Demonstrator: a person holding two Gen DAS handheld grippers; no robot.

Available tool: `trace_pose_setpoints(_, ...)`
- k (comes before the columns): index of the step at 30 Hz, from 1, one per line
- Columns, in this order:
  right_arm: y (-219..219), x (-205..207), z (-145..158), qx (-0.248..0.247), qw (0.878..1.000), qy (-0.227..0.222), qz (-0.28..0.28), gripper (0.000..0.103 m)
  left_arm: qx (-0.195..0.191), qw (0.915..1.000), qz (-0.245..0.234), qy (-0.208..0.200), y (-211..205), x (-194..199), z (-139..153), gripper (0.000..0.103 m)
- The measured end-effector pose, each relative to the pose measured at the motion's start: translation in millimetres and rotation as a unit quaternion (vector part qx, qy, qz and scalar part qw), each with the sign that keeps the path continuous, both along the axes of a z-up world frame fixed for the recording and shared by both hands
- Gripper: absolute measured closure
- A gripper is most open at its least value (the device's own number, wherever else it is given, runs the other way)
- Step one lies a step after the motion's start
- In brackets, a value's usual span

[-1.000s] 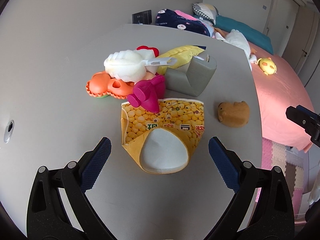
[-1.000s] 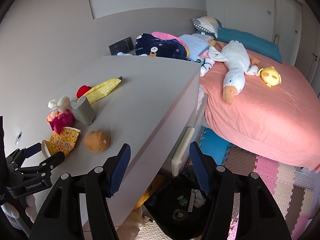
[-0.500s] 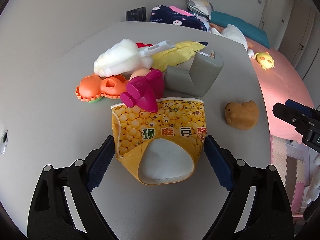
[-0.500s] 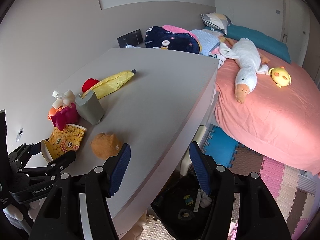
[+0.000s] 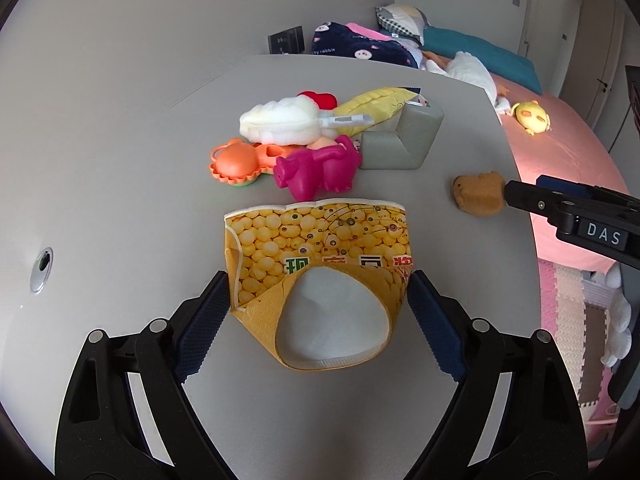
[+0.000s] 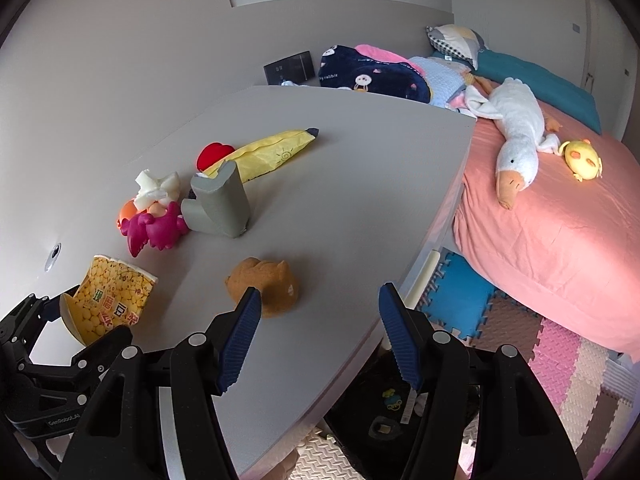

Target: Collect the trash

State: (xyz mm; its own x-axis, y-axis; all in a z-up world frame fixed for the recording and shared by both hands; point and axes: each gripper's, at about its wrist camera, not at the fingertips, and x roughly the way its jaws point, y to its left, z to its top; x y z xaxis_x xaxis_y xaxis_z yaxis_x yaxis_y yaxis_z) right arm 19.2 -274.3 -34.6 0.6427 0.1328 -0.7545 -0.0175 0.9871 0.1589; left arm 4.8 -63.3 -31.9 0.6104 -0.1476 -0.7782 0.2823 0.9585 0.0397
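One crushed yellow cup (image 5: 320,264) lies on its side near the table's (image 5: 120,140) front edge, mouth toward the left hand-held gripper (image 5: 318,316), long axis running along the fingers. It sits between the left pads (image 5: 202,320), which stand apart just beside its sides; contact cannot be told. That gripper is clearly nearer. Farther right, the right hand-held gripper (image 6: 320,336) hovers, jaws apart and empty, by a brown plush (image 6: 266,284). Toys cluster beyond.
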Motion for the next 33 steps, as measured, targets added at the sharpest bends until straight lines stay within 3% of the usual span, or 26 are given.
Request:
trace_pose_setpoints(15, 35.1, 16.5, -15.8, -0.009, 1.0, 0.013, 0.026, 0.041, -0.013, 0.9988, 0.044, -0.017, 45.4, -4.4, 14.8, 0.017)
trace_pose_setpoints(18, 39.2, 15.0, -14.9, -0.019, 0.999, 0.012, 0.027, 0.054, -0.014, 0.9988, 0.044, -0.017, 45.9, -3.9, 14.4, 0.017)
trace_pose_setpoints(33, 26.1, -17.1, 12.6, -0.024, 0.999, -0.016, 0.026, 0.054, -0.015, 0.9992, 0.023, -0.03, 28.6, -17.8, 23.9, 0.017)
